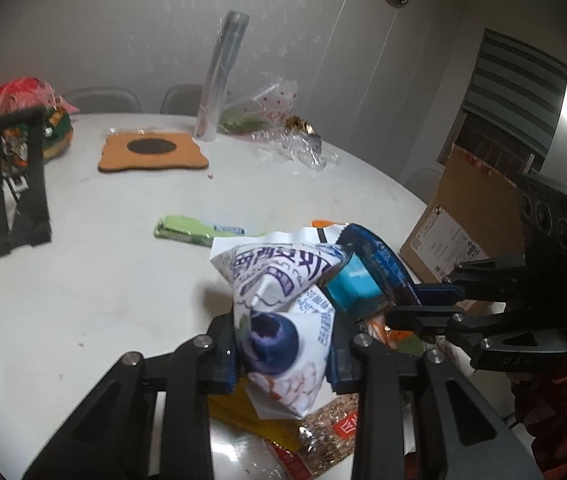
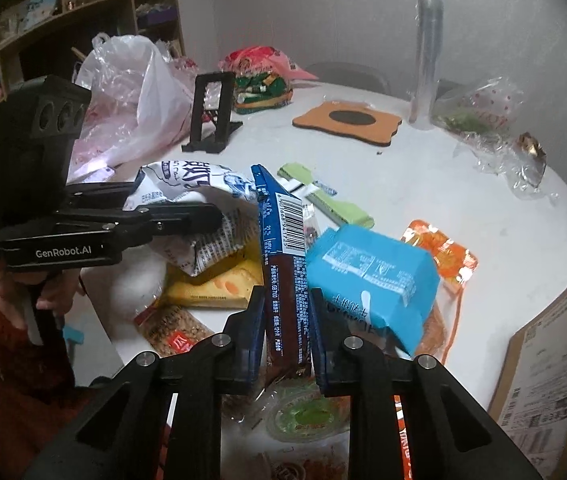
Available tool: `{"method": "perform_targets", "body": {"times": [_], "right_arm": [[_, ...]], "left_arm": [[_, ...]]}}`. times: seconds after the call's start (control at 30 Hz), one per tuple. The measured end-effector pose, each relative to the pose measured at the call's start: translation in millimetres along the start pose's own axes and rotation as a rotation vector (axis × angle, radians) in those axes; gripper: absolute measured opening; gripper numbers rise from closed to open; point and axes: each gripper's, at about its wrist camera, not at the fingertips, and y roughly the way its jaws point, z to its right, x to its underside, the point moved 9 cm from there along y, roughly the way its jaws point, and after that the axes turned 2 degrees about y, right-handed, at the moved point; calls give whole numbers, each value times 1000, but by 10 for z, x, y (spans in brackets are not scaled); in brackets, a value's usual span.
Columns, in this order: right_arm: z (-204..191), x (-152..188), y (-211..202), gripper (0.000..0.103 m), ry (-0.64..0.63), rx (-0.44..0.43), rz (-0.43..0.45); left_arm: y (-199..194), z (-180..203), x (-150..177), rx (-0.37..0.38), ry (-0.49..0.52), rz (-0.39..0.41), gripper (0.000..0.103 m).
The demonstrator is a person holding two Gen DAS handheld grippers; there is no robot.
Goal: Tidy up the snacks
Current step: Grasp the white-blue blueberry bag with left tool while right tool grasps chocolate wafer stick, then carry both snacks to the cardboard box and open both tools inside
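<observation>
A heap of snack packets lies on the white round table (image 1: 103,280). My left gripper (image 1: 283,360) is shut on a white bag with a blueberry picture (image 1: 279,312), crumpled between its pads; from the right wrist this bag (image 2: 191,184) shows in the left gripper (image 2: 203,208). My right gripper (image 2: 287,332) is shut on a long dark blue and brown bar packet (image 2: 283,248) standing on edge. A light blue pack (image 2: 367,276) leans against the outside of its right finger. In the left wrist view the right gripper (image 1: 423,304) comes in from the right.
Under the grippers lie a yellow packet (image 2: 219,284), an orange packet (image 2: 439,252) and a green one (image 2: 339,204). A cardboard box (image 2: 543,380) stands at the right edge. Further back are a black stand (image 2: 211,108), a cork mat (image 2: 347,118), a clear tube (image 2: 425,60) and plastic bags (image 2: 131,96).
</observation>
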Motion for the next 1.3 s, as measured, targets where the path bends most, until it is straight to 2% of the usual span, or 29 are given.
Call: {"method": "perform_targets", "body": {"times": [0.37, 0.53, 0.73, 0.8, 1.07, 1.3], "right_arm": [[-32, -309, -581, 14, 2, 42, 148], [42, -461, -968, 9, 0, 106, 227], [219, -562, -1404, 9, 8, 207, 326], [289, -572, -1531, 9, 24, 210, 346], [673, -458, -2105, 9, 90, 299, 422], [1171, -85, -2387, 9, 190, 390, 407]], "left_arm": [[-455, 103, -377, -44, 65, 128, 28], [-674, 318, -672, -59, 134, 196, 28], [-854, 656, -1032, -32, 194, 262, 28], [-882, 799, -1158, -24, 223, 281, 28], [-925, 1679, -1555, 112, 357, 312, 28], [-543, 2478, -1581, 251, 438, 218, 28]]}}
